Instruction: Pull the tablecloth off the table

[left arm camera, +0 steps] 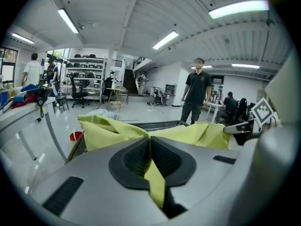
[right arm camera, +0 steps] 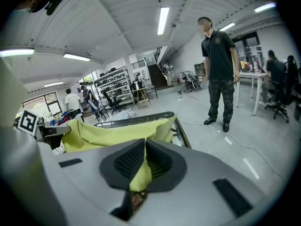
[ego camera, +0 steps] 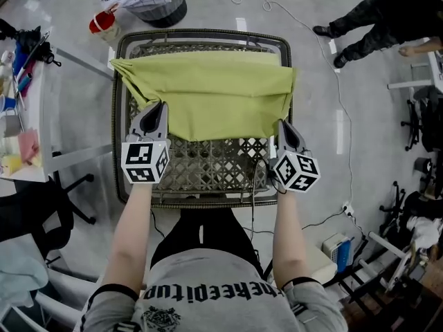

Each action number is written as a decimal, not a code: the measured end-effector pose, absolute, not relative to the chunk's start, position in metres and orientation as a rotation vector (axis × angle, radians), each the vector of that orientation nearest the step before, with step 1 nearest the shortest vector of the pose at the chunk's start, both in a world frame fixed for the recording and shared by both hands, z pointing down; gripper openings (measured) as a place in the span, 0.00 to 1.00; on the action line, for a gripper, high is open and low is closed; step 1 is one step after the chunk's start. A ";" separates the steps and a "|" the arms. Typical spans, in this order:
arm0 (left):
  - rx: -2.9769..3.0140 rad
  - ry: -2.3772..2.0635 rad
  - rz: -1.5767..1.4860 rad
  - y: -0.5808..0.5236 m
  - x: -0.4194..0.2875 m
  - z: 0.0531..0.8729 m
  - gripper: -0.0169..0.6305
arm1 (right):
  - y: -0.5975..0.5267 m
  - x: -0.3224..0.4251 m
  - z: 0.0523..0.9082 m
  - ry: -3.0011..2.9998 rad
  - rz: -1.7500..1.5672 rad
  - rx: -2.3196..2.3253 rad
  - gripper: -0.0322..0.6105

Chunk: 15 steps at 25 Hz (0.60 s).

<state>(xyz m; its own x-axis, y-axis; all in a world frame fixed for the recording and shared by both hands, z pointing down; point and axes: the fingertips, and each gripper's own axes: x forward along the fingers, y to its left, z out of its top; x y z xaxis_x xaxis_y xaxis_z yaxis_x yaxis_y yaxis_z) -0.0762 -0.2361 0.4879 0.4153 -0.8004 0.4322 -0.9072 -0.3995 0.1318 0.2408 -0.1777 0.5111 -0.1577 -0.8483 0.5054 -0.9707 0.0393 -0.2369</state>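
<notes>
Tablecloth [ego camera: 208, 92]: plain yellow-green fabric, no pattern, matte, with soft creases running across it. It lay over the far half of the table [ego camera: 208, 166], doubled back on itself so that its near edge formed a fairly straight line across the middle. The far left corner stuck out in a point over the table's left rim. The right side was gathered into a rounded fold at the right rim.

Table: dark metal frame with rounded corners and an open lattice top. The near half was bare.

Left gripper [ego camera: 158, 111]: clamped on the near left corner of the cloth. In the left gripper view a strip of the fabric ran between the ribbed black pads [left arm camera: 136, 157] and hung out below them.

Right gripper [ego camera: 285, 126]: clamped on the near right corner, with a fold of the cloth pinched between its pads and bunched under them.

Both held corners were raised off the lattice, and the cloth sagged slightly between them. The marker cubes [ego camera: 145, 161] sat over the near part of the table.

Surroundings: a red bucket [ego camera: 102, 21] stood on the floor beyond the far left corner. A person [right arm camera: 219, 65] in dark clothes stood off to the right. A white cable [ego camera: 339, 95] trailed across the grey floor.
</notes>
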 end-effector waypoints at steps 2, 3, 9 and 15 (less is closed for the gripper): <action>2.383 -1.413 0.427 -0.237 -0.058 0.484 0.06 | -0.177 0.239 0.511 -2.096 0.791 1.866 0.08; 2.410 -1.381 0.426 -0.237 -0.048 0.483 0.06 | -0.177 0.239 0.511 -2.099 0.792 1.864 0.08; 2.590 -1.154 0.470 -0.229 0.008 0.477 0.06 | -0.175 0.239 0.508 -2.112 0.791 1.862 0.08; 2.692 -0.908 0.499 -0.209 0.052 0.480 0.06 | -0.174 0.242 0.505 -2.118 0.794 1.865 0.08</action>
<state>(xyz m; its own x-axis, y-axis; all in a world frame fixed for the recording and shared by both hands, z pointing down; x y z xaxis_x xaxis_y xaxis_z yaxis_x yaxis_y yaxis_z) 0.0524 -0.2094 0.4796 0.7462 -0.5338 0.3978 -0.6218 -0.7722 0.1302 0.2423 -0.1742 0.5054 -0.1780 -0.8526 0.4913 -0.9655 0.0548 -0.2546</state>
